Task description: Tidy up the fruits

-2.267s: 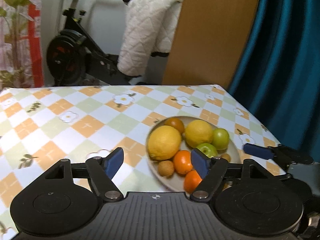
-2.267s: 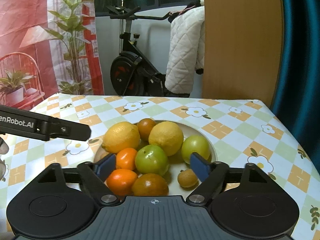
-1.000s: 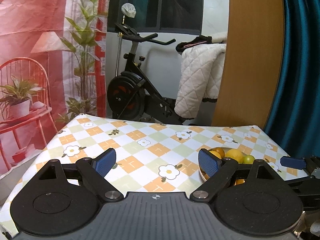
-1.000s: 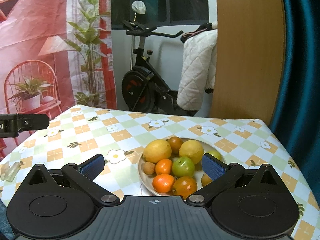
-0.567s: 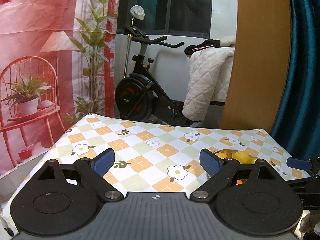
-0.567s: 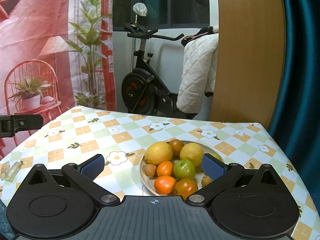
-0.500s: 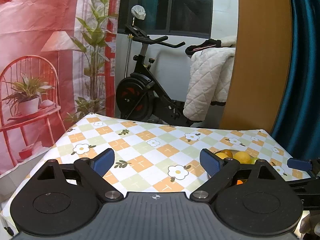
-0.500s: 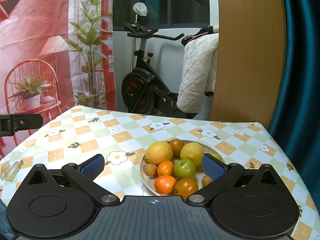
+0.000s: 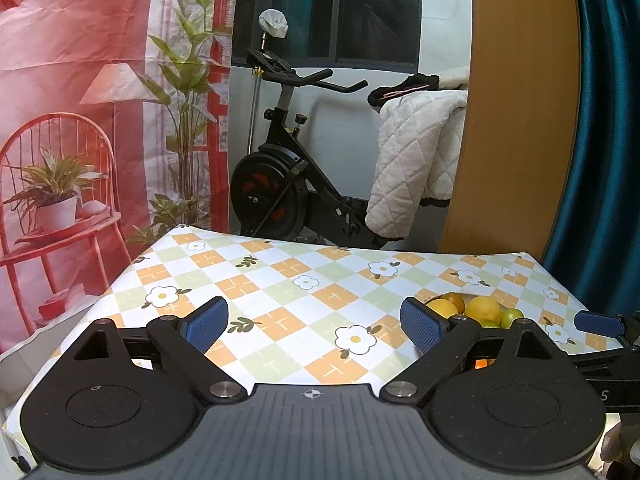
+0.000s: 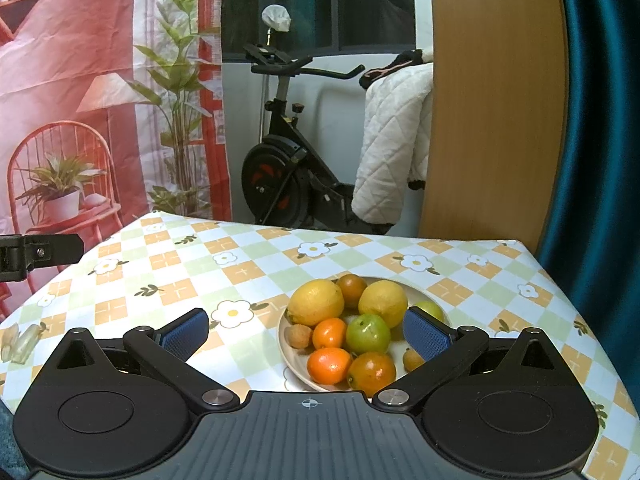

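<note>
You see pale round plate (image 10: 289,354) on bench, right of centre, heaped with fruit. Two big lemons (image 10: 316,302) at back, dark orange fruit between them. Green apple (image 10: 368,333) in middle; tangerines (image 10: 329,365) in front. Small brown fruit (image 10: 299,336) at plate's left edge.

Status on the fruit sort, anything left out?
Looks done: all visible fruit is piled in the plate, none loose on the tablecloth. In hand: nothing; left gripper and right gripper stand with jaws open and empty, short of the plate. Left: nothing visible.
</note>
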`<state>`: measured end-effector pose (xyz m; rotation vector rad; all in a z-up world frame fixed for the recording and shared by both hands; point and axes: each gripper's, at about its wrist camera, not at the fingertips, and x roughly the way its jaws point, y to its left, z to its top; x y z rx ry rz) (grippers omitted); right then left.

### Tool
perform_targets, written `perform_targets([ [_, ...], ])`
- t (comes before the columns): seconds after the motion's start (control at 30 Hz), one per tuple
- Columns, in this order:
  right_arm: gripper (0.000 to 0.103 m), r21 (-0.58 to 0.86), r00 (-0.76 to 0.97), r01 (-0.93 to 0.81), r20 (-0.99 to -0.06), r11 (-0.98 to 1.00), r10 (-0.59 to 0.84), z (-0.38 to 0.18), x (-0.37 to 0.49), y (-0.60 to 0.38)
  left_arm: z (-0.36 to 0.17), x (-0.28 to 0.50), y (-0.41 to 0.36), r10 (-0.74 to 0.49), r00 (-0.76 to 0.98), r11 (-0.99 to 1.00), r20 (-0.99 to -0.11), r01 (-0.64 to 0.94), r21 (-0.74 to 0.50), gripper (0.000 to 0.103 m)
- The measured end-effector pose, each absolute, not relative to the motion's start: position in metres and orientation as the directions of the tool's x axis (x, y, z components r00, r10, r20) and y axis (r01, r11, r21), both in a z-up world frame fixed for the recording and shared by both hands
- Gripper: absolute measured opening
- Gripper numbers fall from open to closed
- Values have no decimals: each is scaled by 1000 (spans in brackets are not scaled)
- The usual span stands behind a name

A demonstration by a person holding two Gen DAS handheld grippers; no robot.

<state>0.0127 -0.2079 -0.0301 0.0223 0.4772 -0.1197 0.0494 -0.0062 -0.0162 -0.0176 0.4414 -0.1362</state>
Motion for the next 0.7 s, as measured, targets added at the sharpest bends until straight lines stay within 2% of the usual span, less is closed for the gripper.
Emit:
perform_targets([
  [0.7,102,-6,881,119,-460,993,-108,-30,13,-209,-17,50,-5,-136,892,991,-430,127,-49,95],
])
